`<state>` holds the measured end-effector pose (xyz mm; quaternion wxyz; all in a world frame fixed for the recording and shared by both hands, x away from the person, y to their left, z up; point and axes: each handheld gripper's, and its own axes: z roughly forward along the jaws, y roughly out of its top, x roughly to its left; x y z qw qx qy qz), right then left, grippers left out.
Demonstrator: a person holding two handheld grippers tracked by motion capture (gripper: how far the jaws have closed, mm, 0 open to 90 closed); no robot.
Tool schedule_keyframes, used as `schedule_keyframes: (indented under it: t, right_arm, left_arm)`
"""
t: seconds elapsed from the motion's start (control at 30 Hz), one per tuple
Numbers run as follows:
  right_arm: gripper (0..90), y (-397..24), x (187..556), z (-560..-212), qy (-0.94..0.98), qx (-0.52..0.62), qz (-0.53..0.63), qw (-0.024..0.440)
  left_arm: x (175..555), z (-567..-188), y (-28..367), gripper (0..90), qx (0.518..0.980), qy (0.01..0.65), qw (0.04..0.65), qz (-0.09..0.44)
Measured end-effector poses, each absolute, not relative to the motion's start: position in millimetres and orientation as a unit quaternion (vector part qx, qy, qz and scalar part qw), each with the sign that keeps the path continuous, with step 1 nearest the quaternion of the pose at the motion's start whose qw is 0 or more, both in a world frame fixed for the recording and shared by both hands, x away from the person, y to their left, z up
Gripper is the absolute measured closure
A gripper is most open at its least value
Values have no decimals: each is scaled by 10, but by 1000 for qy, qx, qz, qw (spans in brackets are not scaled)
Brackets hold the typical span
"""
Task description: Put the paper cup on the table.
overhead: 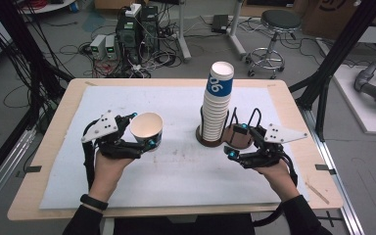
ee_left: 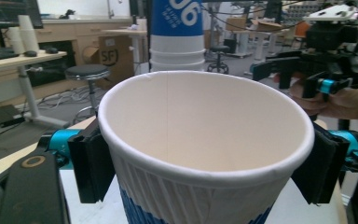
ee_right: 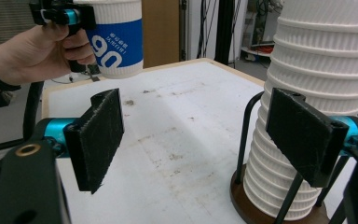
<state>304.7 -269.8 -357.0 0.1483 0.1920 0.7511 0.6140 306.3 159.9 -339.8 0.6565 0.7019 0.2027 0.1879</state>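
In the left gripper view, the paper cup (ee_left: 205,154) runs off the bottom edge, so its base cannot be seen, and it hides most of the stack of cups (ee_left: 176,35) behind it. In the right gripper view, that stack's top is cut off. From above, the right claw (overhead: 238,141) partly covers the brown holder (overhead: 237,137), and the person's arms leave the frame.
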Motion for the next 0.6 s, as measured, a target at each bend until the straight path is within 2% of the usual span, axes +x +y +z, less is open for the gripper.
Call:
schedule_keyframes:
  t: [0.6]
  right_arm:
    - [196, -2772, 3060, -3579, 748, 205, 612, 153]
  left_arm:
    - [3233, -3525, 1751, 207, 687, 236, 648, 230]
